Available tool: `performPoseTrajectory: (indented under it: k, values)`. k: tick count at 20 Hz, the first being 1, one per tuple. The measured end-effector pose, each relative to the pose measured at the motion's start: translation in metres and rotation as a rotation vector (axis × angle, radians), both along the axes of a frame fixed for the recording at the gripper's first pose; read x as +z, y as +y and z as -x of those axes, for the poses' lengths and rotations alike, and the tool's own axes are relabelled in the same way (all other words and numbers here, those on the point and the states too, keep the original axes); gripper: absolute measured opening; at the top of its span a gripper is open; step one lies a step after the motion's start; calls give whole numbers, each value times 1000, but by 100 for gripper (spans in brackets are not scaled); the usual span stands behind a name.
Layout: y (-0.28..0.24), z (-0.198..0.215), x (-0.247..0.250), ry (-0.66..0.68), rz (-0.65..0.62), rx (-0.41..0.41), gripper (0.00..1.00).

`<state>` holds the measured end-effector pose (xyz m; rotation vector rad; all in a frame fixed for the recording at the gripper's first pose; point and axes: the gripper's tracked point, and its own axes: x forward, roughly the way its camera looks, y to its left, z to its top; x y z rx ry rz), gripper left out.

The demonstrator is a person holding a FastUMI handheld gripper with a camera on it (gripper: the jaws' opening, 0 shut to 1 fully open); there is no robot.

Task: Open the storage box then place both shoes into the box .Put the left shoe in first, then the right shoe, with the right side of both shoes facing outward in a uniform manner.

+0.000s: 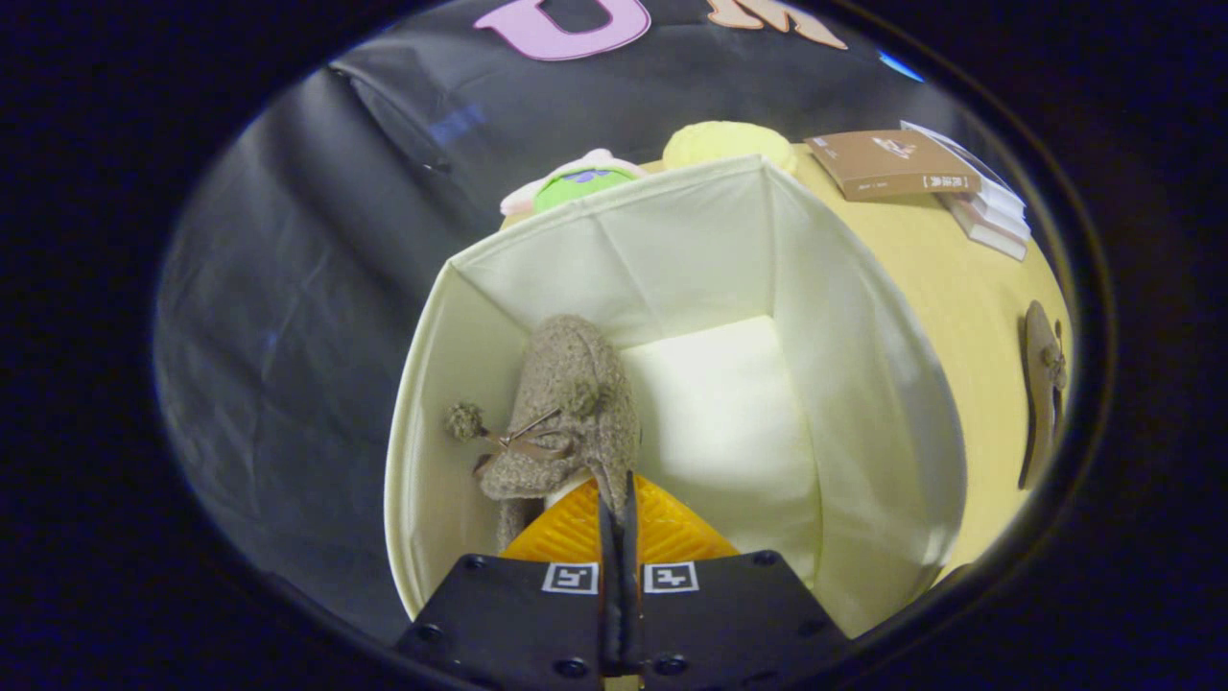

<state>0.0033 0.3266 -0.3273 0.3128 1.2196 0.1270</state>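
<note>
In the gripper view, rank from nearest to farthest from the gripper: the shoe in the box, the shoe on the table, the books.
1. Shoe in the box: at the tips of the closed gripper, against the box's left wall.
2. Shoe on the table: outside the box, off to the right.
3. Books: far end of the table, beyond the box.

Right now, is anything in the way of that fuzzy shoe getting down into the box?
No. The fuzzy shoe, pinched in the shut claw, is already inside the open box, by its wall; bare floor lies beside it.
</note>
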Motion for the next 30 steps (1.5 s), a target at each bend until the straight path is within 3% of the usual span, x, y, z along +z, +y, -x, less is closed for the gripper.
performPoseTrajectory:
  k: [4, 11, 20, 30]
  values:
    - [2, 8, -5, 19, -22, 33, 22]
    - [-6, -11, 56, -162, -39, 112, 98]
    - [-116, -20, 149, -424, 84, 150, 100]
    - [-295, -10, 158, -485, 280, 71, 100]
